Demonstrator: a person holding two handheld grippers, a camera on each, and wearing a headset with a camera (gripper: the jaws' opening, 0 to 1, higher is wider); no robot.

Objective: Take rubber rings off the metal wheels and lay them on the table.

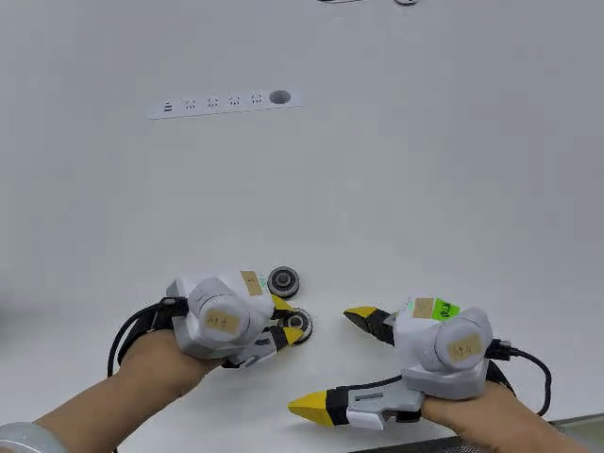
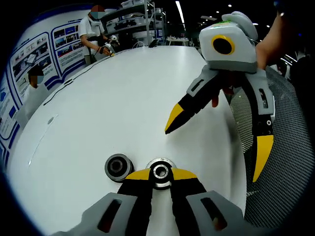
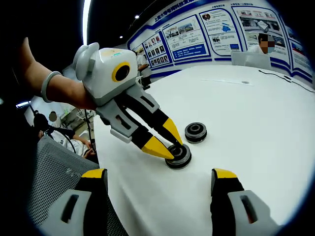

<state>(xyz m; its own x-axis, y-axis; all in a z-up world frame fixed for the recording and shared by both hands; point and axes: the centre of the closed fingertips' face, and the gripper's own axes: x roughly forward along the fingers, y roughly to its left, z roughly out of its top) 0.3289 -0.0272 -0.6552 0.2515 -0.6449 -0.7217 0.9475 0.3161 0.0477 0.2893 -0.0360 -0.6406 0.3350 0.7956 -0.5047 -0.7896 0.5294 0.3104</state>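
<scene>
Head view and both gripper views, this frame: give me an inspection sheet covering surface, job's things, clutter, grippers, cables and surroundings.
Surface: white table, no loose rings seen.
Job's things: near wheel gripped; far wheel free beside it; each appears to wear its black rubber ring.
Clutter: power strip farther back.
Grippers: left tongs shut on near wheel; right tongs open, holding nothing.
Cables: black cable trails behind left tongs; another behind right tongs.
Surroundings: wall posters, shelving, a person at the table's far end.
</scene>
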